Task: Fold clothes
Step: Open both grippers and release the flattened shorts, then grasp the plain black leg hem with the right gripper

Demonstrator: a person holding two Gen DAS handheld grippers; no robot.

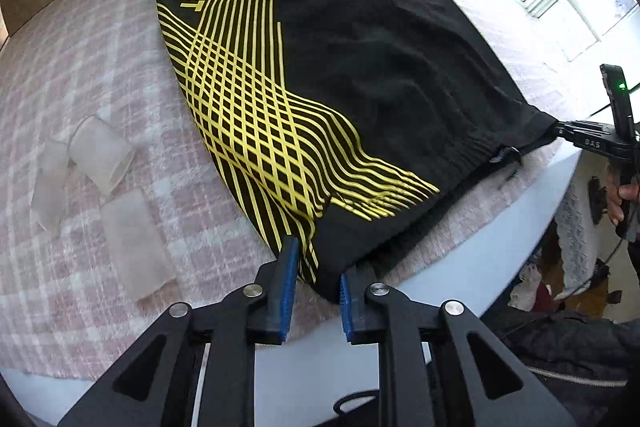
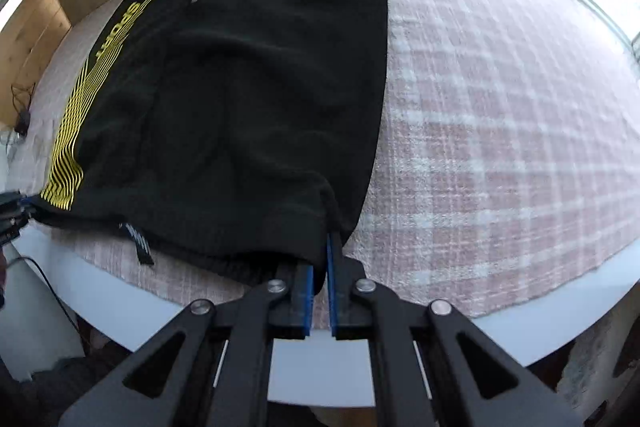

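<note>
The black shorts lie spread flat and unfolded on the checked cloth; every fold remains. The right gripper pinches one waistband corner. The left gripper stands narrowly parted around the other corner.

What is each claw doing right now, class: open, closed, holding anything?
Left claw: open, pads apart on either side of the black shorts' waistband corner, not pressing it.
Right claw: closed on the shorts' other waistband corner.
</note>
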